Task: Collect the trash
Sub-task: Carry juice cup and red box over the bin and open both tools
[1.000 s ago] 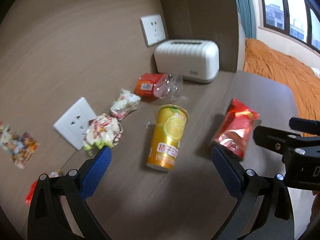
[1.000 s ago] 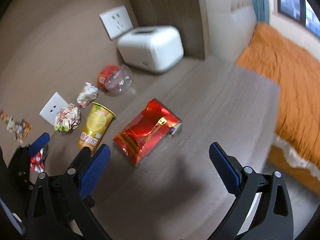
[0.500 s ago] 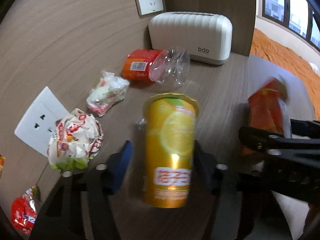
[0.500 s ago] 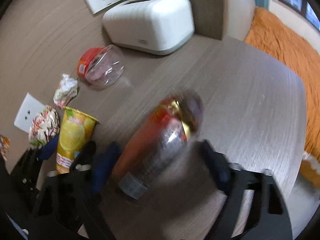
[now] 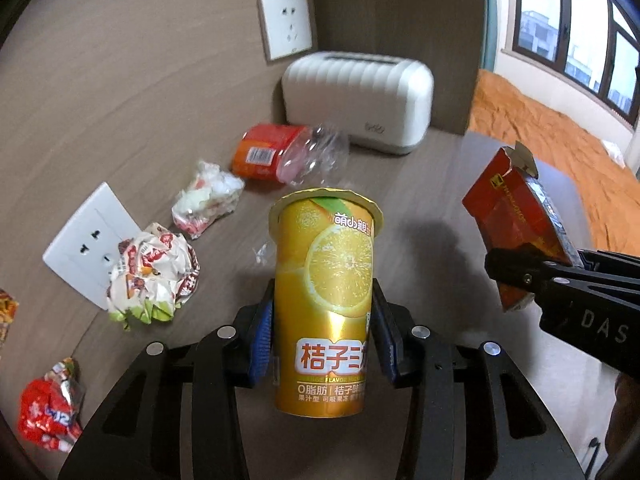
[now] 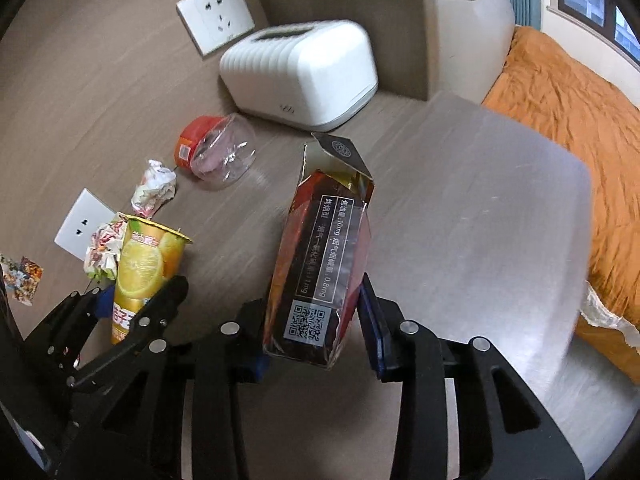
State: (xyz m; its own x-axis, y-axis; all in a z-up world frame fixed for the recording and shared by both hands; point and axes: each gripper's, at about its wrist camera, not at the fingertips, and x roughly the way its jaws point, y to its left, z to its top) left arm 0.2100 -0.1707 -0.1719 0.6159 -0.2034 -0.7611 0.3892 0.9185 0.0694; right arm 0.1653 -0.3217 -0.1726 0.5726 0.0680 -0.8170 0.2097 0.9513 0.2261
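- Left wrist view: the left claw [image 5: 323,350] clamps the orange drink cup [image 5: 325,304] low on its tapered body, upright above the bench [image 5: 420,184]; I judge the smooth foil could slide down between the pads.
- The right claw [image 6: 316,336] pinches the torn red carton [image 6: 320,264] at its base; its open flap leans far, so squeezing may crush it or let it tip.
- Crumpled wrappers [image 5: 154,276], a clear bottle [image 5: 288,154] and a white box [image 5: 358,100] lie far left on the wood-grain bench.
- An orange bed [image 6: 568,112] sits right, under windows [image 5: 568,36].
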